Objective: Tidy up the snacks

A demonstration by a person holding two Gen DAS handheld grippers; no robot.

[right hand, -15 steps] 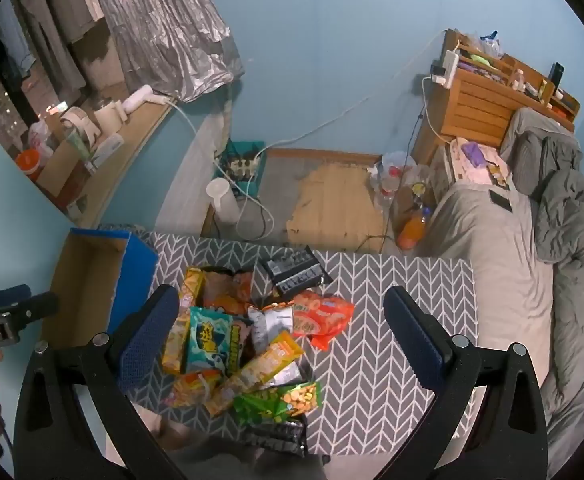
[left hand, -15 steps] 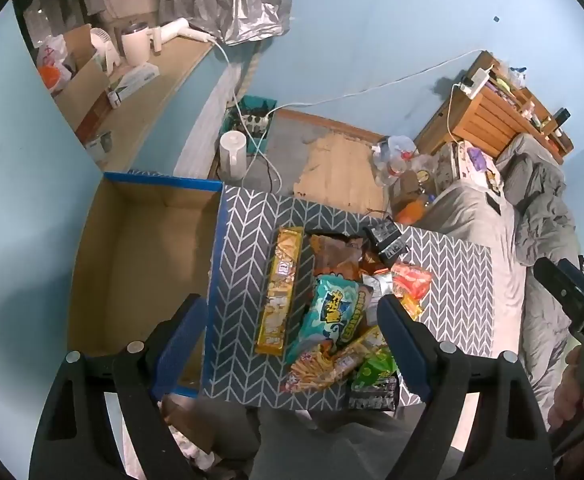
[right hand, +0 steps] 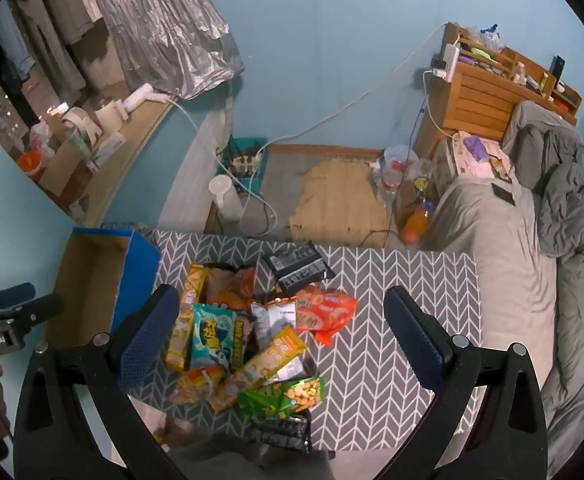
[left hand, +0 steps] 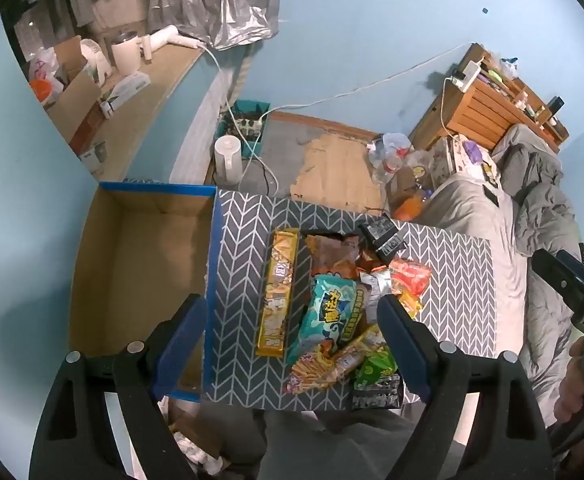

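A heap of snack packets lies on a grey chevron-patterned table (left hand: 464,292) (right hand: 372,360): a long yellow bar (left hand: 278,298), a teal bag (left hand: 326,316) (right hand: 212,334), a red-orange bag (right hand: 324,314), a green bag (right hand: 280,394) and a black pack (right hand: 296,268). An empty cardboard box with blue edges (left hand: 140,264) (right hand: 88,284) stands at the table's left end. My left gripper (left hand: 292,344) is open, high above the heap's near-left part. My right gripper (right hand: 282,328) is open, high above the heap.
A bed with grey covers (right hand: 504,240) runs along the right. Beyond the table are a white jug (right hand: 224,196), cables, bottles and a wooden shelf unit (right hand: 484,100). A wooden counter with clutter (left hand: 132,104) runs at the far left.
Both views have shifted only slightly; the snacks and the box have not moved. Both grippers stay open.
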